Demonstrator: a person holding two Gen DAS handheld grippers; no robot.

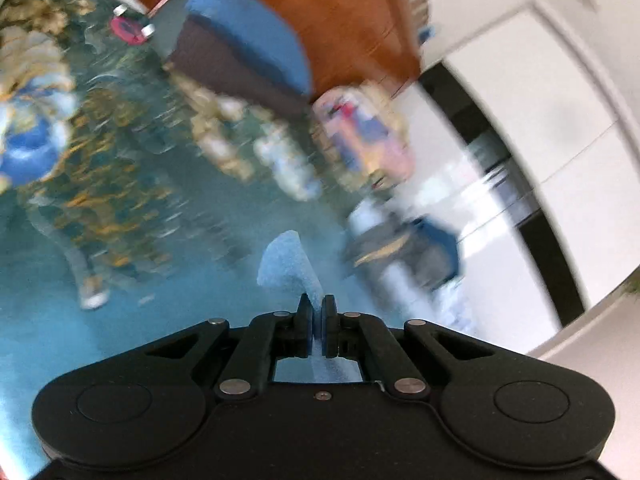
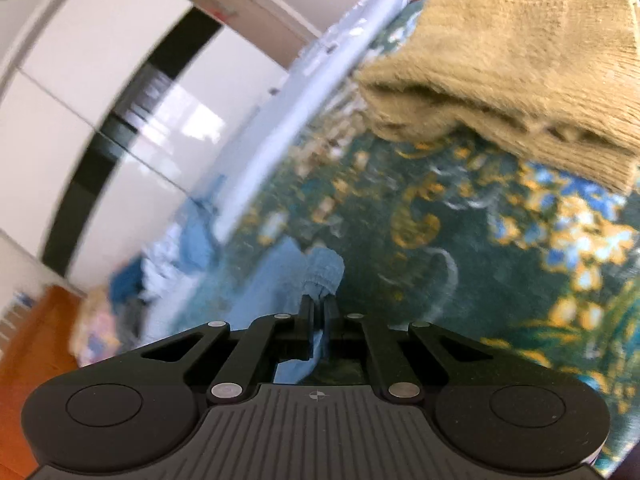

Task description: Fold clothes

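Left claw (image 1: 317, 312) clamped tight on a fold of light blue garment (image 1: 286, 264), with the pinched fabric standing up past the tips as a rounded, fuzzy flap and a thin strip showing between the jaws. Right claw (image 2: 319, 312) likewise closed on the same light blue cloth (image 2: 324, 268), gripped at a gathered, ribbed edge like an elastic hem or cuff. Held just above a bed cover (image 2: 440, 220) of dark green fabric with gold and blue floral print. Trailed from the right claw down and to the left as a smooth pale sheet; long axis not to be told through the blur.

Lay folded at the upper right of the right wrist view: a tan knitted sweater (image 2: 520, 60), thick and coarse-ribbed, in stacked layers. Seen in the left wrist view, blurred: a folded pile with blue cloth (image 1: 248, 32) over dark brown cloth (image 1: 224, 68), against an orange-brown wooden board (image 1: 344, 20). Beside it, a small red item (image 1: 128, 30), too smeared to identify. Beyond the bed edge, glossy white cabinet doors (image 2: 80, 80) with black bands. No containers made out.
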